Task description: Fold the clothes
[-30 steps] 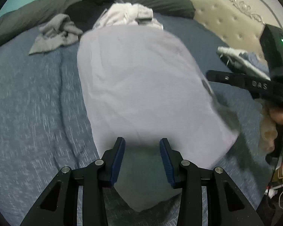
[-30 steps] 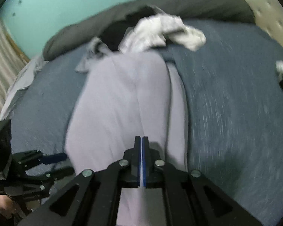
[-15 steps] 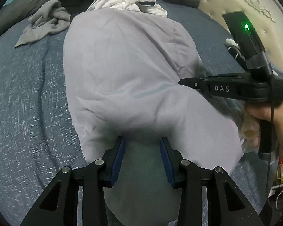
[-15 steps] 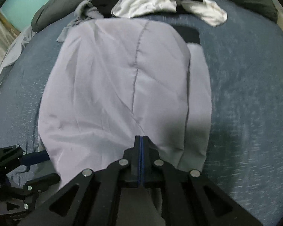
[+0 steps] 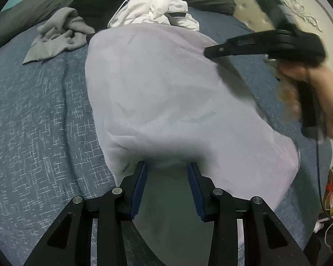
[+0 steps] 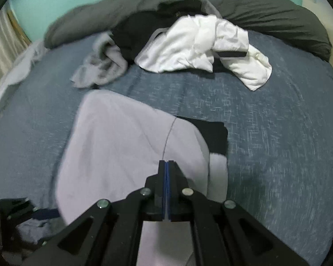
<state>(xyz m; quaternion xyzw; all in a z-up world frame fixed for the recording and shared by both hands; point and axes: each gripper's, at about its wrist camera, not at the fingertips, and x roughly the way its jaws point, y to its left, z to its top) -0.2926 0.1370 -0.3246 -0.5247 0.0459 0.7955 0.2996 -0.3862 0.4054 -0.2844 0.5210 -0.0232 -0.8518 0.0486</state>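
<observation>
Light grey garment (image 5: 166,93) lies spread on the bed (image 5: 44,122), long axis running near to far, near end under both tongs.

Left tongs (image 5: 167,186): blue pads spread partway, a bunched fold of the grey garment sits between them. Fabric fills the gap and touches both pads; looks like a pinch on the fold.

Right tongs (image 6: 166,190): pads pressed fully together. Garment runs right under the tip; cannot tell if a thin layer is caught between the pads. In the left wrist view the right tongs (image 5: 213,52) hang over the garment's right edge, blurred, with the person's hand (image 5: 310,93) on the grip.

Right wrist view: garment (image 6: 122,150) has a seam line running up from the tongs, a black patch (image 6: 213,135) showing at its far right corner.

Far side of the bed: crumpled white clothes (image 6: 199,46), dark grey crumpled piece (image 6: 102,66) to the left of it, black clothing (image 6: 139,33) between and behind them. Dark duvet (image 6: 266,11) along the far edge. Padded headboard (image 5: 299,11) at far right in the left wrist view.
</observation>
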